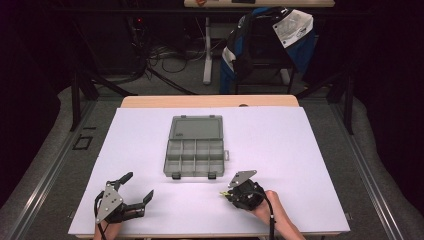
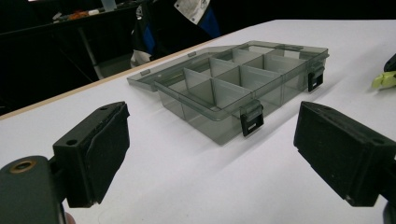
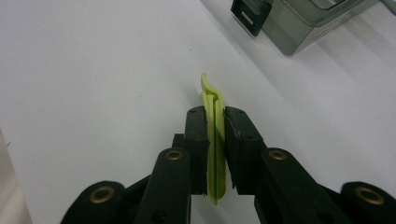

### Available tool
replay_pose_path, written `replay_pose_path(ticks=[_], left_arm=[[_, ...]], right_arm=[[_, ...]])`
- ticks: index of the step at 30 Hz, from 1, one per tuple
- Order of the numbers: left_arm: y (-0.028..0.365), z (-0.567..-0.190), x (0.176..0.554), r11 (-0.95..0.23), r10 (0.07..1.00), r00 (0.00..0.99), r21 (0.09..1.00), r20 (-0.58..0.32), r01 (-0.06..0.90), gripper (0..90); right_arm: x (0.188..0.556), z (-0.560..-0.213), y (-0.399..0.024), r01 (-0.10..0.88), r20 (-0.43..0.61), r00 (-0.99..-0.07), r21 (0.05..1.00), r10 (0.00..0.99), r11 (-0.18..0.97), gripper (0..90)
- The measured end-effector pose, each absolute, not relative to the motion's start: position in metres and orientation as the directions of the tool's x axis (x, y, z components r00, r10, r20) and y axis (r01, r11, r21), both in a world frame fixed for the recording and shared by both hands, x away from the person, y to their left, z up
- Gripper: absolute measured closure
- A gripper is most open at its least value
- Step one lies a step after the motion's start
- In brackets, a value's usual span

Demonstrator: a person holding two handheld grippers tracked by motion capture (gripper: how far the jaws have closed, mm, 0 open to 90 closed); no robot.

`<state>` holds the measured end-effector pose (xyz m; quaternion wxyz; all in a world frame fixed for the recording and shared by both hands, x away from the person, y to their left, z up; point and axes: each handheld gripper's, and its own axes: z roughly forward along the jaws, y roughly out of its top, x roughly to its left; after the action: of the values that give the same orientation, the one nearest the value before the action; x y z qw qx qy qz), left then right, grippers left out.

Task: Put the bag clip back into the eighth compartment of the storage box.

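Dark room beyond the table; a chair (image 1: 265,45) draped with a blue, black and white jacket (image 1: 295,30) stands behind it, cables (image 1: 165,57) on the floor to its left.

Table (image 1: 300,150) covered with a white sheet, wooden edge showing at the far side.

Smoky transparent box (image 1: 194,147) lies mid-table, lid opened flat away from the person. Base divided into two rows of small compartments; two black latches (image 2: 252,120) on the near wall. No contents made out in the compartments seen.

Left gripper (image 1: 137,192), near-left part of the sheet, well apart from the box: jaws spread wide, nothing between them. In the left gripper view the box sits ahead between the two pads, not touching either.

Right gripper (image 1: 223,193), near-right part of the sheet, just short of the box's near right corner: jaws clamped on a yellow-green clip (image 3: 214,140). Clip is thin, held edge-on between the pads, its curved tip sticking out past them. Tip also seen at the right edge of the left gripper view (image 2: 385,79). Cannot tell whether the clip touches the sheet.
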<state>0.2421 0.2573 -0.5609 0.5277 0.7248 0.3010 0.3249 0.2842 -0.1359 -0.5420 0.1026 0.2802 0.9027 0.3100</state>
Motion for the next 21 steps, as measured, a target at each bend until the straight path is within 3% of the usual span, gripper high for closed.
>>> replay_pose_path(ticks=[21], left_arm=[[0.2559, -0.5617, 0.2428, -0.270, 0.774, 0.614, 0.958, 0.155, 0.098, 10.5]], right_arm=[[0.2850, -0.5348, -0.1426, 0.423, -0.043, -0.803, 0.662, 0.594, 0.619, 79.8]])
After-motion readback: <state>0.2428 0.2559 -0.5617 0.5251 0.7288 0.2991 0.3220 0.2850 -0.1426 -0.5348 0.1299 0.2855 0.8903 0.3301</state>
